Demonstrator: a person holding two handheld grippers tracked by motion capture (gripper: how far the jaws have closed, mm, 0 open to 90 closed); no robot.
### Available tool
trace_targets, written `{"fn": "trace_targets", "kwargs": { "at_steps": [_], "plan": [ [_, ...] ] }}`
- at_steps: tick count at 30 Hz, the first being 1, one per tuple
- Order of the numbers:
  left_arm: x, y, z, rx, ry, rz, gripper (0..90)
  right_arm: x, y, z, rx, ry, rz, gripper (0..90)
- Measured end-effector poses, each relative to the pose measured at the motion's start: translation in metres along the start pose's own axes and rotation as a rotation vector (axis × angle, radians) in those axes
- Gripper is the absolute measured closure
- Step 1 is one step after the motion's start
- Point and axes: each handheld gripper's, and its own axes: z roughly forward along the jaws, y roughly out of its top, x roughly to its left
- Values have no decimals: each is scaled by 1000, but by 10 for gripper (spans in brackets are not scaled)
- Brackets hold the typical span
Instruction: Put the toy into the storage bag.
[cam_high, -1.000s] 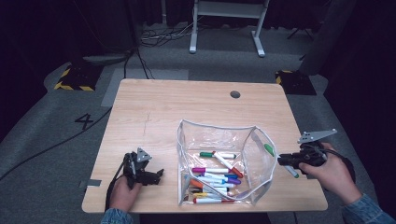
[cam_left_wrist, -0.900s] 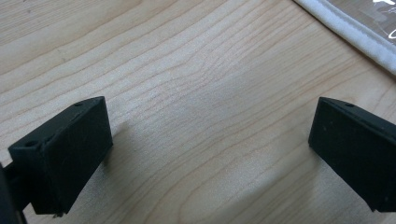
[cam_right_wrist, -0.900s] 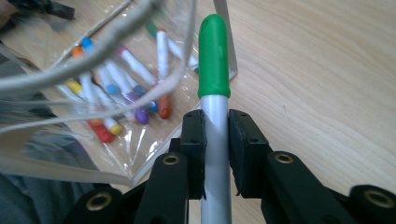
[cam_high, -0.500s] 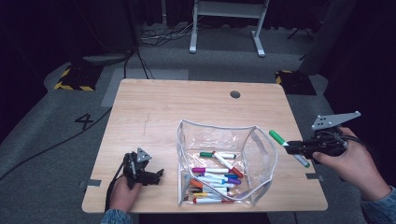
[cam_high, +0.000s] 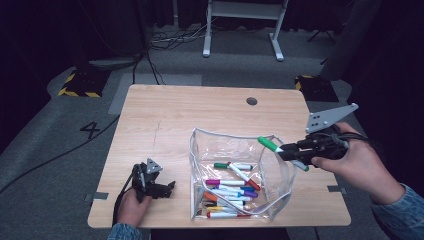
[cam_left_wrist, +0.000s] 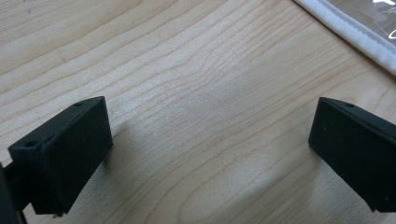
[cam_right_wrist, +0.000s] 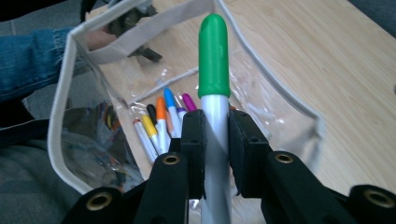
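My right gripper (cam_high: 290, 151) is shut on a white marker with a green cap (cam_high: 268, 144), held in the air above the right rim of the clear plastic pouch (cam_high: 220, 145). In the right gripper view the two pads (cam_right_wrist: 194, 140) clamp the marker's barrel (cam_right_wrist: 215, 121), its green cap (cam_right_wrist: 213, 56) pointing over the pouch's open mouth (cam_right_wrist: 60, 107). Several coloured markers (cam_high: 230, 187) lie inside the pouch. My left gripper (cam_high: 167, 187) rests on the table at the front left, left of the pouch. Its jaws stand wide apart over bare wood (cam_left_wrist: 205, 130), nothing between them.
The wooden table (cam_high: 165, 115) has a round cable hole (cam_high: 251, 101) near its far edge. A white-framed stand (cam_high: 240, 20) and cables sit on the grey floor behind. The pouch's white hem (cam_left_wrist: 345, 32) lies just beyond my left gripper.
My right gripper has lifted the green-capped marker from the table's right edge and carried it left, up over the pouch's rim. The left gripper has not moved.
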Motion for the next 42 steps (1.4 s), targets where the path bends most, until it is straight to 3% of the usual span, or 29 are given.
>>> {"fn": "trace_targets", "kwargs": {
  "at_steps": [7,19,25,32,42],
  "plan": [
    [0,0,0,1,1,2,0,17,29,31,54,59,-79,770],
    [0,0,0,0,1,0,0,37,51,97,164,133,-155,770],
    [1,0,0,-1,2,1,0,37,49,126,220,154,-150,770],
    [0,1,0,1,0,-3,0,33,32,156,294,169,-134,770],
    [1,1,0,1,0,-3,0,34,13,181,386,201,-136,769]
  ]
}}
